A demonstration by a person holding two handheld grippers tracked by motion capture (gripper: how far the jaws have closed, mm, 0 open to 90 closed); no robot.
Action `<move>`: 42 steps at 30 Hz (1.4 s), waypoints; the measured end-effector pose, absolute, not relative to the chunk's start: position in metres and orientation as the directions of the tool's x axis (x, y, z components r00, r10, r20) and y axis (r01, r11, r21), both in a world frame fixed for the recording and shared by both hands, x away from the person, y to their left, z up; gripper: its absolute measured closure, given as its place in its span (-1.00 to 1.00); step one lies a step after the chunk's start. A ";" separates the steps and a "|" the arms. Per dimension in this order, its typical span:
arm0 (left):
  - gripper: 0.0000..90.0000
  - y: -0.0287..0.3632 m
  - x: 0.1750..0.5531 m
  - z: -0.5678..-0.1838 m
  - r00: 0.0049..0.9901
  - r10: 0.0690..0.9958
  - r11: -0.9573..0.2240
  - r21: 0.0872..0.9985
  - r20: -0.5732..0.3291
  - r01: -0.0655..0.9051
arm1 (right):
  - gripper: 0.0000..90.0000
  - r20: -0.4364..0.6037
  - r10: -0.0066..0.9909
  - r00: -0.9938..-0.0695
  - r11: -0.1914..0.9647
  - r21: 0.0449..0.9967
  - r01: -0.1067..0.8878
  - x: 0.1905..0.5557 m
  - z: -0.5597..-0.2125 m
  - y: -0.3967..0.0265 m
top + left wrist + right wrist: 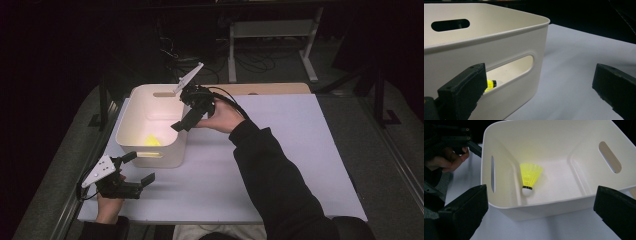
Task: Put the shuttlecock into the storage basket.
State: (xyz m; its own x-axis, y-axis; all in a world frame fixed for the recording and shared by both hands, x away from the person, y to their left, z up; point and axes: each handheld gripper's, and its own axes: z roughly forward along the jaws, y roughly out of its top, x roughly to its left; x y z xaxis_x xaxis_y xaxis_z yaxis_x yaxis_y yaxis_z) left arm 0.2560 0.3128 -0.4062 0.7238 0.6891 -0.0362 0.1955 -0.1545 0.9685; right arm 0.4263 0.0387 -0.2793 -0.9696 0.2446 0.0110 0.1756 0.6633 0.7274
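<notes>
A white plastic bin [131, 111] with slot handles stands at the back left of the white tabletop [280, 150]. A yellow shuttlecock [530, 176] lies on the bin's floor, cork end toward the near wall; it also shows as a yellow patch [151, 140] from above and through the handle slot [489, 85]. My right gripper [185, 117] hovers over the bin's right rim, open, jaws empty and pointing into the bin [549, 145]. My left gripper [140, 167] rests low at the bin's near left corner, open and empty, one jaw close beside the bin wall [499, 45].
The white tabletop stretches wide to the right of the bin. A wooden board [270, 88] lies along its far edge. Behind it stand a white desk frame [310, 45] and cables on the dark floor. The left hand [446, 161] shows beyond the bin.
</notes>
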 end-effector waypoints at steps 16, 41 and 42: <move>-1.00 0.313 0.256 -0.406 0.724 0.689 -0.154 0.968 -0.037 0.196 | -1.00 0.011 0.278 -0.961 0.639 0.744 0.193 0.427 -0.278 0.016; -1.00 0.312 0.256 -0.407 0.723 0.689 -0.155 0.968 -0.038 0.199 | -1.00 0.022 0.311 -0.950 0.612 0.761 0.218 0.421 -0.287 -0.019; -1.00 0.312 0.256 -0.407 0.724 0.689 -0.156 0.968 -0.037 0.199 | -1.00 0.023 0.314 -0.949 0.611 0.760 0.220 0.420 -0.287 -0.020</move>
